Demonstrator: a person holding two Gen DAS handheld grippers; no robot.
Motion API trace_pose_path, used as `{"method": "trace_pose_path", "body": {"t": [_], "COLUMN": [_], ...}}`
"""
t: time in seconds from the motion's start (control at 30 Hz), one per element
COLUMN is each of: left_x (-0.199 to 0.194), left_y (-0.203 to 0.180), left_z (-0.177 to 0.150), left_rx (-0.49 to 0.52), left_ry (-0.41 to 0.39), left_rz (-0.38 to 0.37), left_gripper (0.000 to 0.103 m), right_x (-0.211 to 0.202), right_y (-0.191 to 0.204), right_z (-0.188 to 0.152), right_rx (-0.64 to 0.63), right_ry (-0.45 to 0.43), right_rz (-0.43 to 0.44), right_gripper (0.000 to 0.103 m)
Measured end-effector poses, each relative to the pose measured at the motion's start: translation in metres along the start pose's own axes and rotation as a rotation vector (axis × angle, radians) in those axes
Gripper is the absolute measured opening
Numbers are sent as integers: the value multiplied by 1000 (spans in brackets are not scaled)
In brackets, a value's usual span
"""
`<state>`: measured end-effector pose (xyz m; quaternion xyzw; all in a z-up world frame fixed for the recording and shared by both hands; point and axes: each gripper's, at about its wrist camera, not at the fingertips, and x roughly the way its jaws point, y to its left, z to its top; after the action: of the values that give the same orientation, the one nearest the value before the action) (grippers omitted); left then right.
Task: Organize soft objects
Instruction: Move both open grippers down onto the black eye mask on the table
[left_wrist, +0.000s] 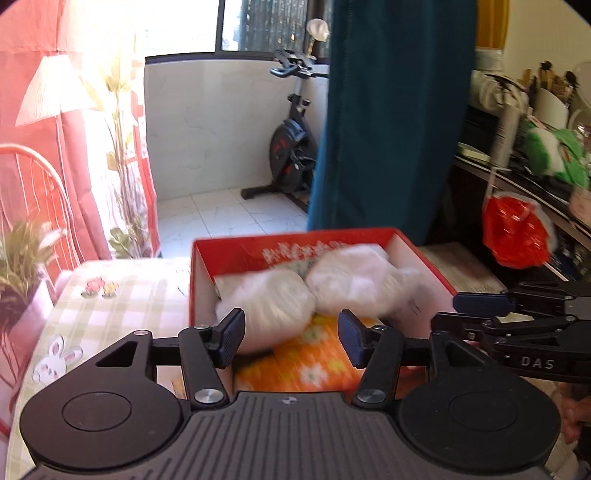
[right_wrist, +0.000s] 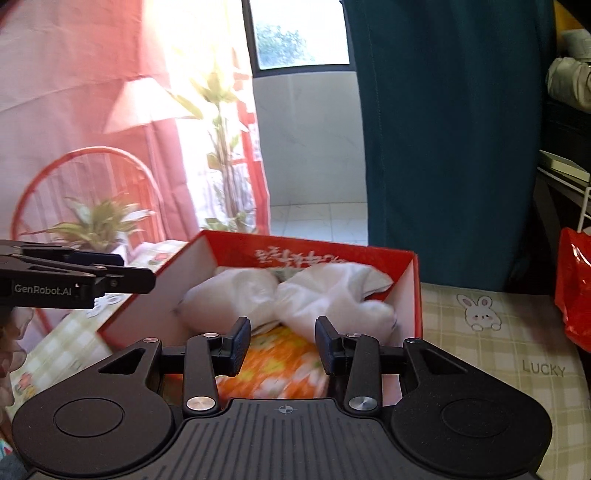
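Two white bundles (left_wrist: 314, 291) lie side by side in red box (right_wrist: 413, 295), just beyond both claws (left_wrist: 291, 339) (right_wrist: 282, 345); jaws parted, empty.

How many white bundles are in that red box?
2. One white bundle lies on the left of the red box, the other on the right, touching it. Both rest on an orange flowered cloth; more may hide beneath.

Sunlit window (right_wrist: 301, 35); teal curtain (right_wrist: 450, 129)
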<state>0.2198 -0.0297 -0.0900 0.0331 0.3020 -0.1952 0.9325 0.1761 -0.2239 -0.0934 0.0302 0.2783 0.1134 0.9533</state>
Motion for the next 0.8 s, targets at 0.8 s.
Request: {"method": "trace_pose_path", "body": {"t": [0.8], "left_x": [-22], "left_y": [29], "left_z": [-185], "left_rx": [-107], "left_ry": [225], "left_rz": [66], "left_gripper": [68], "right_x": [-37], "right_y": [31], "right_z": [-189], "right_rx": [124], "right_ry": [201], "right_rz": [34], "right_gripper": [51]}}
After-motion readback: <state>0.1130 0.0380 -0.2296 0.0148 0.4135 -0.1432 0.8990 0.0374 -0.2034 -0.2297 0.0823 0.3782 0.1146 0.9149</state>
